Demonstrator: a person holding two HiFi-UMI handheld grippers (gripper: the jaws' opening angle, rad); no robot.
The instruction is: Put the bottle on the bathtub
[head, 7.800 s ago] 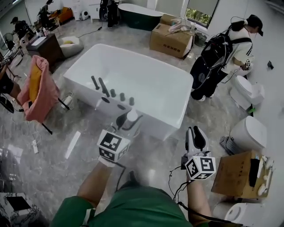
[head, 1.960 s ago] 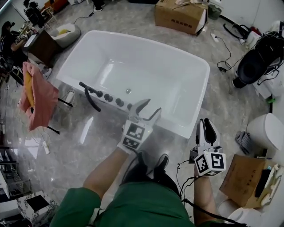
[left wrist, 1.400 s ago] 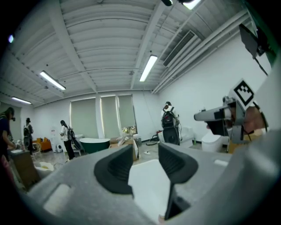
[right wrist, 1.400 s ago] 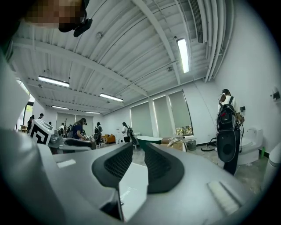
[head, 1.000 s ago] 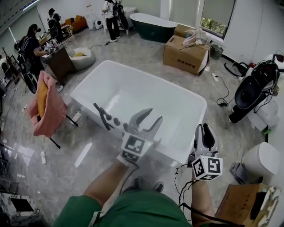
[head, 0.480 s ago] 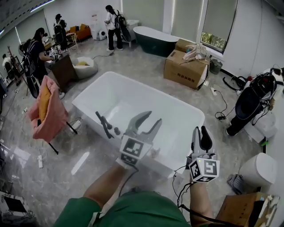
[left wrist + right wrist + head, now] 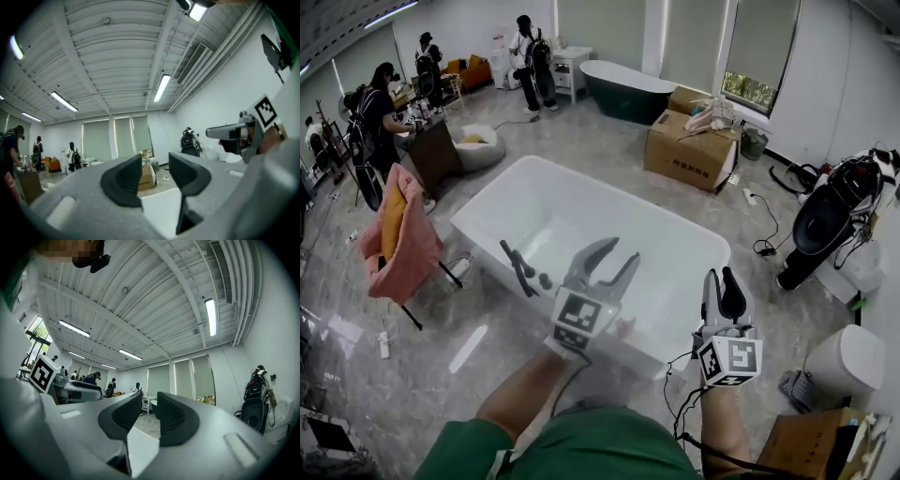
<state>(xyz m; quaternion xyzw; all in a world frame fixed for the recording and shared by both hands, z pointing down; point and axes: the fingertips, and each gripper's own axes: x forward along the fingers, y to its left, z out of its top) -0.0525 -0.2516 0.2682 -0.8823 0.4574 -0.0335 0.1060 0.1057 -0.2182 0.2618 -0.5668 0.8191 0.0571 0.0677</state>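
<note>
- Standing at the far left, several people [image 7: 375, 94] gather round a dark table.
- Nearer, a pink cloth [image 7: 401, 234] hangs over a black stand on the grey floor.
- At the centre a white bathtub [image 7: 581, 197] lies slantwise, its inside bare.
- Black tap fittings [image 7: 518, 267] stand on the near left rim of the bathtub.
- Just right of the fittings, the left gripper [image 7: 621, 251] hovers over the near rim. Its jaws are spread apart and released, with nothing between them. Its own view looks level across the room, and only a distant cardboard box shows in the gap.
- A small pale shape sits on the near rim, just right of the left gripper's marker cube. It seems to be the bottle [image 7: 624, 327], though it is too small to tell for certain. It is apart from both grippers.
- Further right, near the tub's near right corner, is the right gripper [image 7: 722, 278]. Its jaws are clenched to a thin slit and hold nothing.
- Beyond the tub, far and right of centre, stand the cardboard box [image 7: 689, 155] and a dark green tub [image 7: 628, 89].
- At the right a black bag [image 7: 830, 220] slumps on the floor, with a white toilet [image 7: 853, 361] nearer.
</note>
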